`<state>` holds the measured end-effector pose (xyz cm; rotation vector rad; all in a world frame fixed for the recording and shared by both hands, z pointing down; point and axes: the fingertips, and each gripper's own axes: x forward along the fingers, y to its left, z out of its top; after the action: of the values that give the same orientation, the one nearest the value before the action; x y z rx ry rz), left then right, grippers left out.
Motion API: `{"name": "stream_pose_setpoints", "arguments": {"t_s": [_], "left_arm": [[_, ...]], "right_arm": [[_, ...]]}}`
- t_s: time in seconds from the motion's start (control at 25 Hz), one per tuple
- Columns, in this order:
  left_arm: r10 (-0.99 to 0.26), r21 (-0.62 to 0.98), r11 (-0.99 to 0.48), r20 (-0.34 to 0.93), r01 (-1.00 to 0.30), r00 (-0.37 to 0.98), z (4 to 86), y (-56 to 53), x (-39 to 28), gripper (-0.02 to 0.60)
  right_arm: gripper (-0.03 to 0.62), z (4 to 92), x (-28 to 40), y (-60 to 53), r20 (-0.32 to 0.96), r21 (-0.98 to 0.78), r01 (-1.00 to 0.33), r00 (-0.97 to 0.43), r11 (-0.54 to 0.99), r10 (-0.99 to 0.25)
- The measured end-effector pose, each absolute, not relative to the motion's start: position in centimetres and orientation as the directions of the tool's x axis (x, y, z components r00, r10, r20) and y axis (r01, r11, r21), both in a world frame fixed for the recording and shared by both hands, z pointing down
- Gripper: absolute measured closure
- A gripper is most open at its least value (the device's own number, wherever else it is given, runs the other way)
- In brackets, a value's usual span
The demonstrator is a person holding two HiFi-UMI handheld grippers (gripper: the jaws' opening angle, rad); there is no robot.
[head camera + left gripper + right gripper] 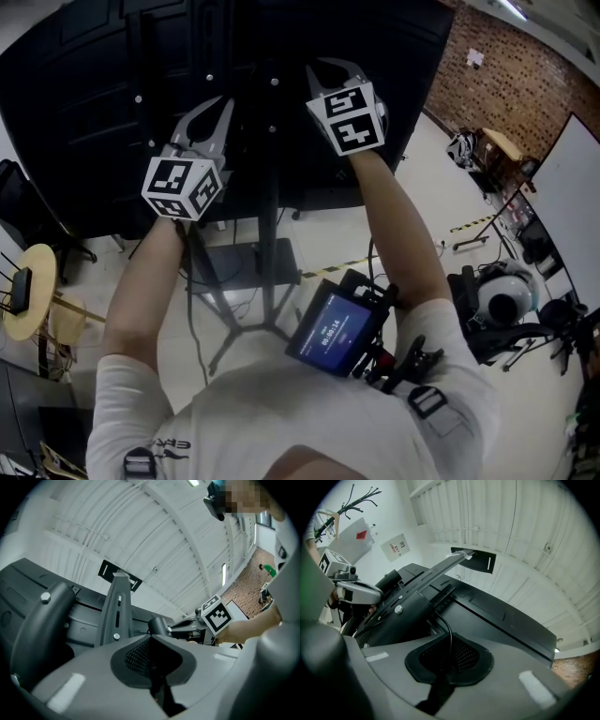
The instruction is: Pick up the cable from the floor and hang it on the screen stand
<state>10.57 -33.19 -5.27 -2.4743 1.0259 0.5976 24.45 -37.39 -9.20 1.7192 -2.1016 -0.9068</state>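
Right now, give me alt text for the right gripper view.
The right tongs are shut on a thin black cable that curves up toward the back of the black screen. The left tongs show at far left.

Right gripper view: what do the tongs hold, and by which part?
The right tongs pinch a thin black cable along its run; no plug shows.

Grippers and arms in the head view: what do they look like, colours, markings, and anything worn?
Both the left gripper and the right gripper have curved grey plastic jaws lined with black mesh-textured pads. Each carries a white cube with black square markers, left and right. The person wears a white short-sleeved T-shirt; the forearms are bare.
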Motion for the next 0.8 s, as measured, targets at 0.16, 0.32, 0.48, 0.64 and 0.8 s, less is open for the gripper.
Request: {"name": "stream_pose_setpoints", "arguments": {"t_s": [0.16,0.32,0.48,0.64,0.8], "left_arm": [[-0.571,-0.184,-0.657,-0.512,-0.731,0.642,-4.5,-33.4,10.6,0.58],[-0.587,-0.172,-0.654,-0.499,-0.737,0.637,-3.8,-33.7,10.4,0.58],[-0.6,-0.162,-0.652,-0.487,-0.74,0.635,-3.1,-33.7,10.2,0.58],[-0.615,-0.149,-0.651,-0.471,-0.744,0.632,-2.3,-34.0,10.1,0.58],[-0.626,-0.144,-0.648,-0.458,-0.748,0.631,-1.7,-33.8,9.8,0.58]], "right_arm": [[0.563,-7.6,24.4,-36.9,-0.154,0.609,-0.785,-0.258,0.114,-0.954],[0.563,-5.8,24.1,-36.9,-0.139,0.583,-0.8,-0.272,0.143,-0.952],[0.562,-4.6,23.6,-36.3,-0.149,0.559,-0.813,-0.29,0.161,-0.945],[0.56,-4.0,23.4,-36.4,-0.163,0.532,-0.828,-0.302,0.174,-0.939],[0.56,-3.9,23.4,-36.4,-0.172,0.519,-0.836,-0.308,0.18,-0.936]]}}
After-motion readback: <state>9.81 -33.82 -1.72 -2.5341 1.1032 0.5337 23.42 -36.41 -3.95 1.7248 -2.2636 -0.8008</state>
